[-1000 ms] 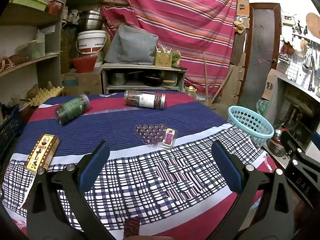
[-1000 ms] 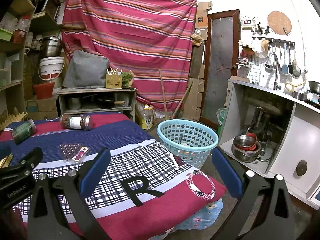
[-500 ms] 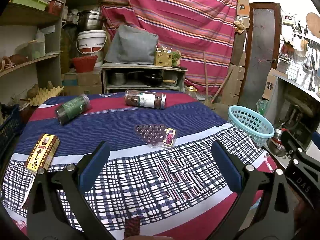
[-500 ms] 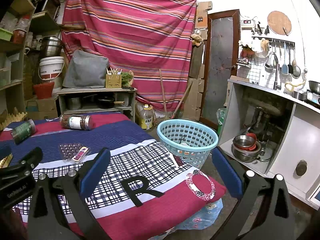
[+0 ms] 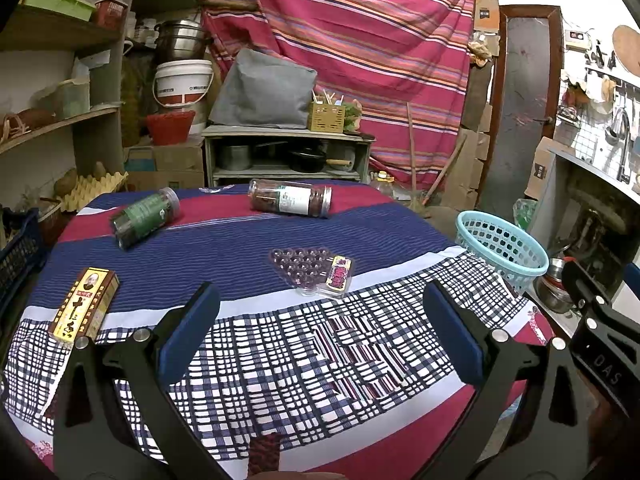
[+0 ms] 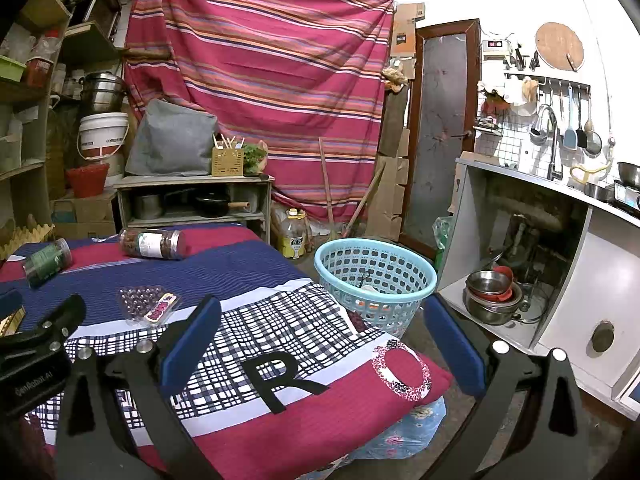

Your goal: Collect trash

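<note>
Table w/ a striped and plaid cloth [image 5: 280, 344], in a cluttered kitchen/storeroom: red striped drape [image 6: 260, 80] behind, shelves on the left, sink counter on the right. Trash on the cloth: clear blister tray [image 5: 310, 270] at centre (purple label end), yellow box [image 5: 84, 304] near the left edge, 2 jars lying on their sides, green-label jar [image 5: 144, 216] and brown-filled jar [image 5: 290, 198]. Teal basket [image 6: 374, 280] on the floor just off the table's right side. Left gripper [image 5: 320, 328] and right gripper [image 6: 320, 340] both spread wide, nothing between the fingers.
</note>
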Motion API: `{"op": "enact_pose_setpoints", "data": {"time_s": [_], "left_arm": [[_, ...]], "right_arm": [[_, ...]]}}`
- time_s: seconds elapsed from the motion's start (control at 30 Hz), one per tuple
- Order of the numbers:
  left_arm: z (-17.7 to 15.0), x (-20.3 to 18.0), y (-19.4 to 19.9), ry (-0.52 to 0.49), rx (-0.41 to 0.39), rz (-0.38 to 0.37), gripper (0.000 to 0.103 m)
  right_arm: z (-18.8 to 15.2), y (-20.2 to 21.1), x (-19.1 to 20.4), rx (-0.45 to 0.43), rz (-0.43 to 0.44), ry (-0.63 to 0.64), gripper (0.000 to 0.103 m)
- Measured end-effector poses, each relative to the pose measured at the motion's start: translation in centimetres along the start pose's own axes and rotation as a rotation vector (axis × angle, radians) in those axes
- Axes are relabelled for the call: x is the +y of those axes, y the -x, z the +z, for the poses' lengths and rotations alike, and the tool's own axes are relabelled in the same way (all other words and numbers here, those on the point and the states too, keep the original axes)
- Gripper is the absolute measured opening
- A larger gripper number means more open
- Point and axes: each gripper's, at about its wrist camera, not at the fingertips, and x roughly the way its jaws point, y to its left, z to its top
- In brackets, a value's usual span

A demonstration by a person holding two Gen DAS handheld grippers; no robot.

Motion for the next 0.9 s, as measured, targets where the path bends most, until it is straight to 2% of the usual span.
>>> {"op": "enact_pose_setpoints", "data": {"time_s": [0.9], "left_arm": [[0.22,0.07,0.13,0.006,0.003,-0.013,0.098]], "right_arm": [[-0.02,0.05,0.07,0.000,-0.001,0.001,0.099]]}}
